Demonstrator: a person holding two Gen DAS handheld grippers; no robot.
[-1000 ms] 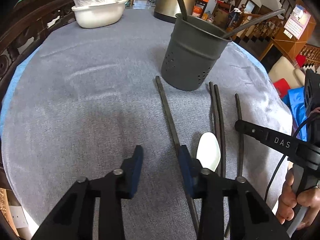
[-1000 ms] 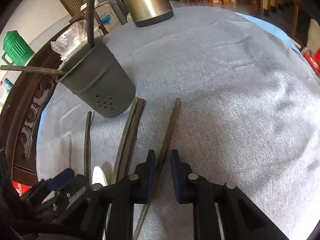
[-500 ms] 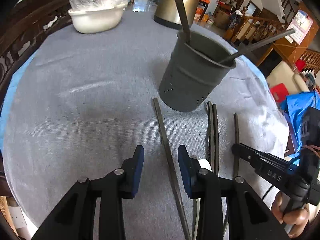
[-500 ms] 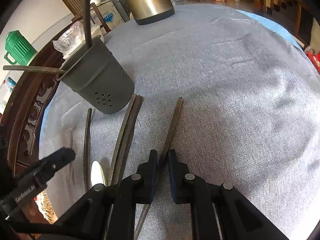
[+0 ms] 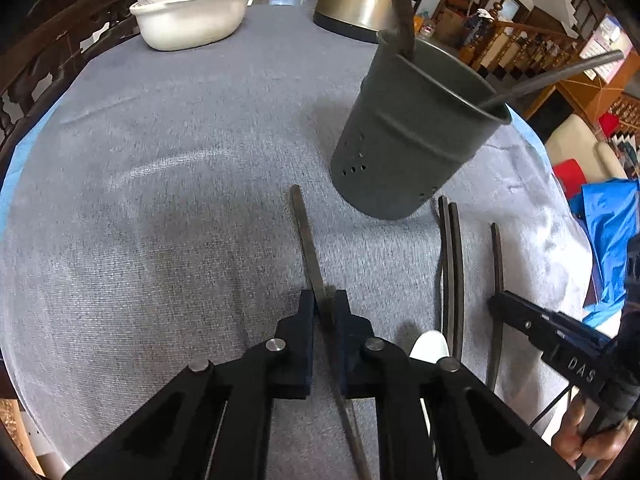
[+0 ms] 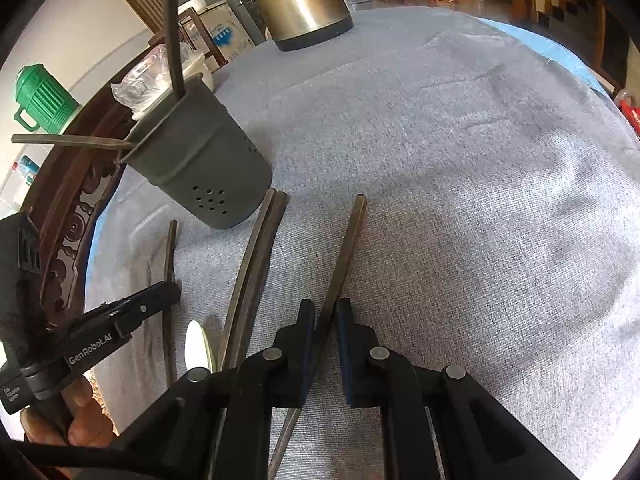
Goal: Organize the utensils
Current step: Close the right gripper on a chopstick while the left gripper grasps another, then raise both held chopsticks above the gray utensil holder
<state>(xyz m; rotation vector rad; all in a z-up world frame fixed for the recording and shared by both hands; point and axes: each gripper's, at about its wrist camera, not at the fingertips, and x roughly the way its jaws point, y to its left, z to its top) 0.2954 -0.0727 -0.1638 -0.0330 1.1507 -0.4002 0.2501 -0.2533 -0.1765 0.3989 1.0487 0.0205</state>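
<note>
A dark grey perforated utensil holder [image 5: 412,136] [image 6: 200,168] stands on the grey cloth with two dark utensils leaning out of it. In front of it lie several dark chopsticks and a white spoon [image 5: 430,344] [image 6: 196,344]. My left gripper [image 5: 322,300] is closing on the leftmost chopstick [image 5: 304,232], pads against its sides. My right gripper [image 6: 322,308] is shut on the rightmost chopstick [image 6: 348,240], which still rests on the cloth. A pair of chopsticks [image 5: 452,260] [image 6: 256,256] lies between the two.
A brass-coloured kettle [image 5: 352,0] [image 6: 304,0] and a white bowl [image 5: 188,24] with a plastic bag stand at the table's far side. A green jug [image 6: 44,96] sits off the table. Carved wooden chair backs edge the left side, and a person's hand [image 6: 76,420] holds each gripper.
My left gripper moved right and forward over the leftmost chopstick and its jaws closed on it. The right gripper stayed on its chopstick, its jaws slightly narrower.
</note>
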